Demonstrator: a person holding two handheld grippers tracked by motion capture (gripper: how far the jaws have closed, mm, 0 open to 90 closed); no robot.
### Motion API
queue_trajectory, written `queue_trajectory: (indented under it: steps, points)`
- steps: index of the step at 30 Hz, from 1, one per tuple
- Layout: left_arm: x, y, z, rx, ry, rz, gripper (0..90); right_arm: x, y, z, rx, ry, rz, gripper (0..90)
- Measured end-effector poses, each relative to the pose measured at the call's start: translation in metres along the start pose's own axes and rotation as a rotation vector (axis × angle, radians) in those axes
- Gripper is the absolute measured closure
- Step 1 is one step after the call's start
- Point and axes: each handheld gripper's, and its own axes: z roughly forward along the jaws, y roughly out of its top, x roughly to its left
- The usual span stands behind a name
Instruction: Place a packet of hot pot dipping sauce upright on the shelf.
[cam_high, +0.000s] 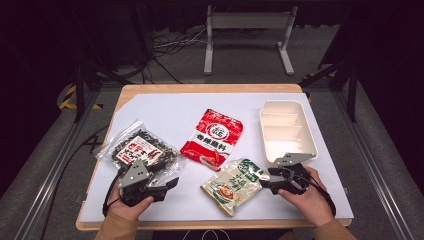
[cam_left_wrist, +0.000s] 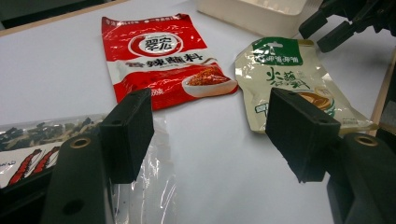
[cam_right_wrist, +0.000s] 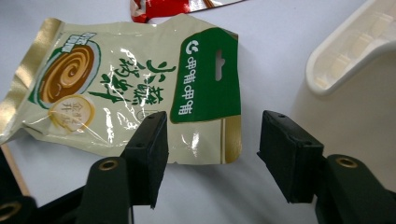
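Green-and-cream foil, the pouch (cam_right_wrist: 135, 88) lies flat near the front edge of the table, just ahead of my right gripper (cam_right_wrist: 212, 140), whose jaws stand apart with nothing between them, the pouch's green header edge just beyond the pads. I judge the step to be picking this pouch up, probably for the cream tray (cam_high: 287, 131) just beyond it. To do it well I should come in low, slide one pad under the header corner where the foil lifts slightly, and pinch the seam rather than the slippery belly. My left gripper (cam_left_wrist: 210, 135) hovers open too, beside the clear bag of dried goods (cam_high: 140, 147), and the red sachet (cam_high: 212, 136) lies between. White sheeting (cam_high: 165, 115) covers the wooden tabletop; beyond it are a grey floor, cables and a dark room.
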Motion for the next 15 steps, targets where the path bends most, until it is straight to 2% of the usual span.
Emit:
queue_trajectory:
  steps: [7, 10, 15]
  points:
    - [0.0, -0.001, 0.0, 0.009, 0.013, 0.001, 32.2, -0.002, -0.002, 0.011, 0.008, 0.023, 0.019, 40.1]
    - [0.0, -0.001, 0.001, 0.01, 0.012, -0.004, 31.8, -0.003, -0.002, 0.014, -0.003, 0.045, 0.047, 40.2]
    - [0.0, -0.001, 0.002, 0.013, 0.013, 0.013, 31.5, -0.004, -0.004, 0.021, -0.013, 0.076, 0.092, 41.5]
